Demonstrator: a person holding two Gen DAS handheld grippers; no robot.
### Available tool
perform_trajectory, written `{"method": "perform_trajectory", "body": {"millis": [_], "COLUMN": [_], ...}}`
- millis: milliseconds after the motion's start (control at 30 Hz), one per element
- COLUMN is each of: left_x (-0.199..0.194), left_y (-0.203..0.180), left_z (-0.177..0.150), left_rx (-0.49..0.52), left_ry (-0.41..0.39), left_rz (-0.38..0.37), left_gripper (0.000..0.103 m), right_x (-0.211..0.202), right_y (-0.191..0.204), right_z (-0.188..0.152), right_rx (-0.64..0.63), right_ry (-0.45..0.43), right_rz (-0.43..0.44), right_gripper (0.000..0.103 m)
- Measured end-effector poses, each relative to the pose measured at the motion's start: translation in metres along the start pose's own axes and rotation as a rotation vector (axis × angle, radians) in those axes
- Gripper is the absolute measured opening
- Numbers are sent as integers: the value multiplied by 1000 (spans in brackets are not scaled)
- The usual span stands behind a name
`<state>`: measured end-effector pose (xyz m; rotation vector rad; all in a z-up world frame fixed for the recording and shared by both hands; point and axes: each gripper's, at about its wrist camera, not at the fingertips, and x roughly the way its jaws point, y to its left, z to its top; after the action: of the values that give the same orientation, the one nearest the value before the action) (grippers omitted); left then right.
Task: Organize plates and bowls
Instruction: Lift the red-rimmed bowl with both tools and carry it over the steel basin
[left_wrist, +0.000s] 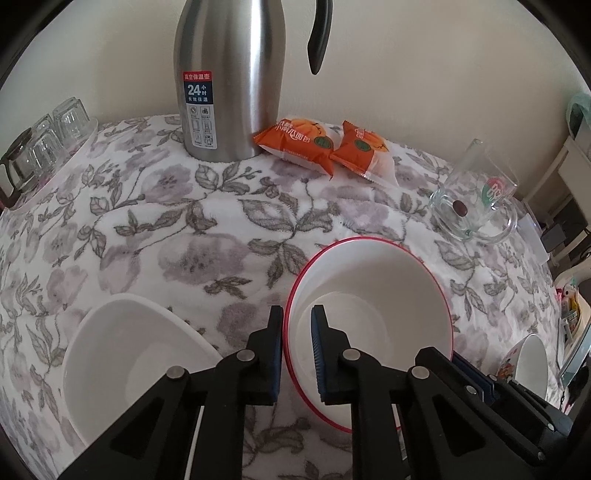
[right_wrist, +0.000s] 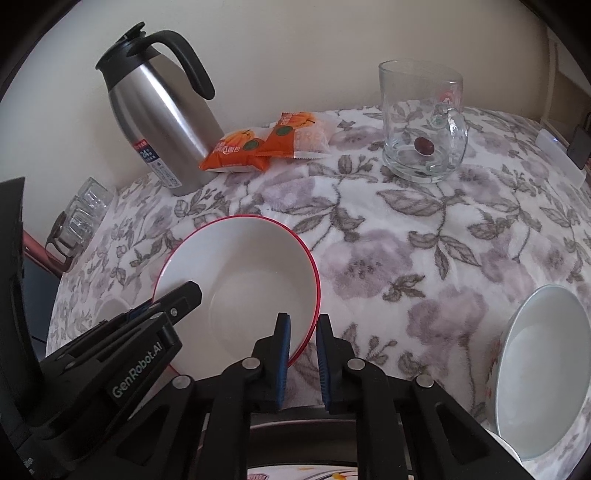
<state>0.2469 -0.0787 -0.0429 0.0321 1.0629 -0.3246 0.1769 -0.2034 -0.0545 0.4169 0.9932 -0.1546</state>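
While straddling the rim of the red-rimmed bowl (left_wrist: 373, 295), left gripper (left_wrist: 297, 350) clamped there, one finger outside, one inside, at lower centre of the left wrist frame. Right gripper (right_wrist: 303, 358) likewise astride the same bowl's near right rim, lower centre of the right wrist frame; contact of the outer finger unclear, so cannot tell if fully clamped. "GenRobot.AI" printed white on the left gripper's body, lower left of the right wrist frame.

Steel thermos jug (left_wrist: 229, 74) top centre, black handle, label with red strip and big "24" on blue, remaining Chinese print too small to read. Two orange snack packets (left_wrist: 295, 144) just right of the jug base, touching each other, pumpkin picture and green round mark, white Chinese characters. Glass mug (left_wrist: 476, 192) at right, red-green logo, one small dark fruit inside.

Bowls counted: three. Red-rimmed one centre; plain white bowl (left_wrist: 125, 354) lower left, near but apart; patterned bowl (right_wrist: 543, 369) at lower right of the right wrist frame, white inside. Small upturned glasses (left_wrist: 59, 129) at upper left, at least three, beside a dark glass pot, on a clear tray.

Table (left_wrist: 184, 229) covered in fluffy white cloth with grey-purple flowers and leaves. Cream wall behind. White shelving and clutter at far right edge.
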Motion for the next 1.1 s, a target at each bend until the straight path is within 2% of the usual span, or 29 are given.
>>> {"method": "perform_trajectory", "body": {"millis": [433,1100], "left_x": [-48,-142], "left_y": [-10,-39], "left_z": [10,-9], "left_rx": [8,29], "left_ry": [-106,-171], "left_rz": [-15,-105], "left_gripper": [15,15], "right_x": [-47,-140], "right_y": [0,-15], "right_z": [7,-17], "right_rx": [5,49], "right_ry": [-110,-190], "right_rz": [53,69], "right_gripper": [15,15]}}
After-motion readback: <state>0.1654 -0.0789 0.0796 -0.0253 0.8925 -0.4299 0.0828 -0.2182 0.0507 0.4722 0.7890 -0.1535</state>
